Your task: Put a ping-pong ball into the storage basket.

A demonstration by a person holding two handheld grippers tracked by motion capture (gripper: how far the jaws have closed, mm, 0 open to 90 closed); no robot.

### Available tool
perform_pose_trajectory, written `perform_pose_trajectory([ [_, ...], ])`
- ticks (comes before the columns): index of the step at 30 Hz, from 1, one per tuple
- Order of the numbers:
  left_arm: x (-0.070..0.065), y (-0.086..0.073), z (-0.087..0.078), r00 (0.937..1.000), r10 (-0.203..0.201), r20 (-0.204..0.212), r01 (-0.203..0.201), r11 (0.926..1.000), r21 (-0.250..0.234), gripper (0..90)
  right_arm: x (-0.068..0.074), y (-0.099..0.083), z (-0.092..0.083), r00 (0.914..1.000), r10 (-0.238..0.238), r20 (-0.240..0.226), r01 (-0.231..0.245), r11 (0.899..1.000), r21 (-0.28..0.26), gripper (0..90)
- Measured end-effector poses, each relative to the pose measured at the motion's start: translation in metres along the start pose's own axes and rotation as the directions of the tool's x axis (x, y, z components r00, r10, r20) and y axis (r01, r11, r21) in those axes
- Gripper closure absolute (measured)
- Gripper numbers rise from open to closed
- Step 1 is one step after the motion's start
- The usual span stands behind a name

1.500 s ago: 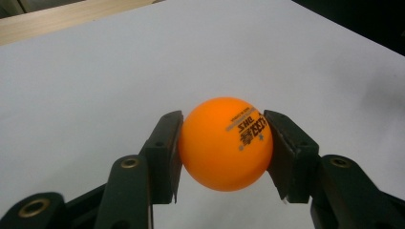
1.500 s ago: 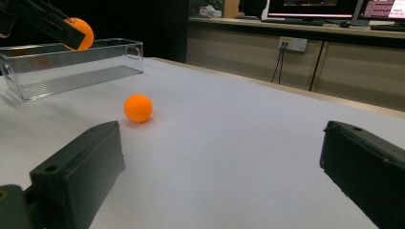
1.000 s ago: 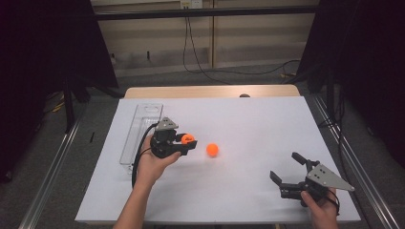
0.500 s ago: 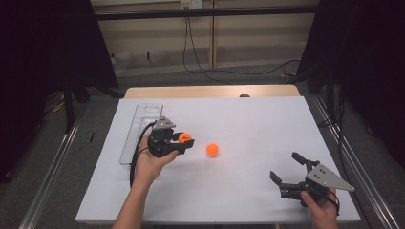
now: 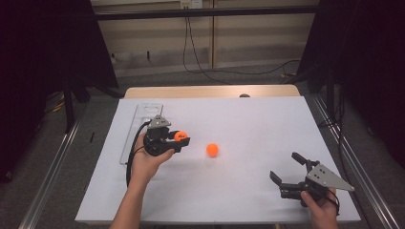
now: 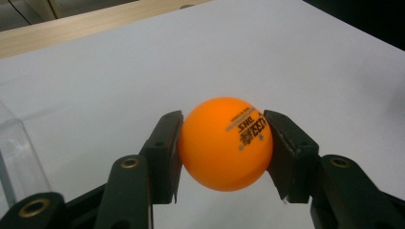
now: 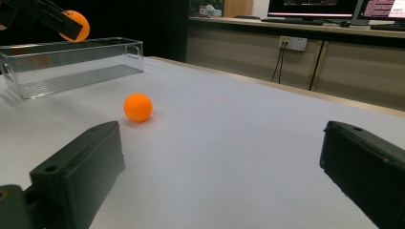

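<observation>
From my remote station, left to right: clear tray (image 5: pixel 138 125) at the sheet's left edge; my left gripper (image 5: pixel 180 139) beside it, raised, jaws clamped on an orange ball (image 6: pixel 224 143); a second ball (image 5: pixel 212 150) resting mid-sheet; my right gripper (image 5: pixel 287 168) near the front right — jaws wide apart, holding nothing

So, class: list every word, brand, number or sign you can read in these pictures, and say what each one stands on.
"DHS": black print, seen upside down, on the orange table-tennis ball clamped in the left gripper.
The smaller line of print beside it on that ball: too small to read.
Lit computer screens behind the table: text too blurred to read.
The orange ball lying on the white table: no print visible.
</observation>
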State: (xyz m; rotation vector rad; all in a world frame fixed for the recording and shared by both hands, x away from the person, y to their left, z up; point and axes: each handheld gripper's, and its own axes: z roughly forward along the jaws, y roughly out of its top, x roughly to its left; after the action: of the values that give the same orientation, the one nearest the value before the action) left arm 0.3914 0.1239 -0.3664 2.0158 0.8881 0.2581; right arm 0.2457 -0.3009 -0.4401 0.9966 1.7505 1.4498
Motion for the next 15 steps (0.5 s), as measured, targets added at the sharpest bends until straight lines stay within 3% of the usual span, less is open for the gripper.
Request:
perform_pose_trajectory([
  [15, 0.0045, -0.0009, -0.0024, 0.9999, -0.001, -0.016, 0.001, 1.0000, 0.002, 50.7, -0.0005, -0.0002, -0.0001, 1.0000, 0.001, 0.000, -0.001, 1.000, 0.002, 0.5],
])
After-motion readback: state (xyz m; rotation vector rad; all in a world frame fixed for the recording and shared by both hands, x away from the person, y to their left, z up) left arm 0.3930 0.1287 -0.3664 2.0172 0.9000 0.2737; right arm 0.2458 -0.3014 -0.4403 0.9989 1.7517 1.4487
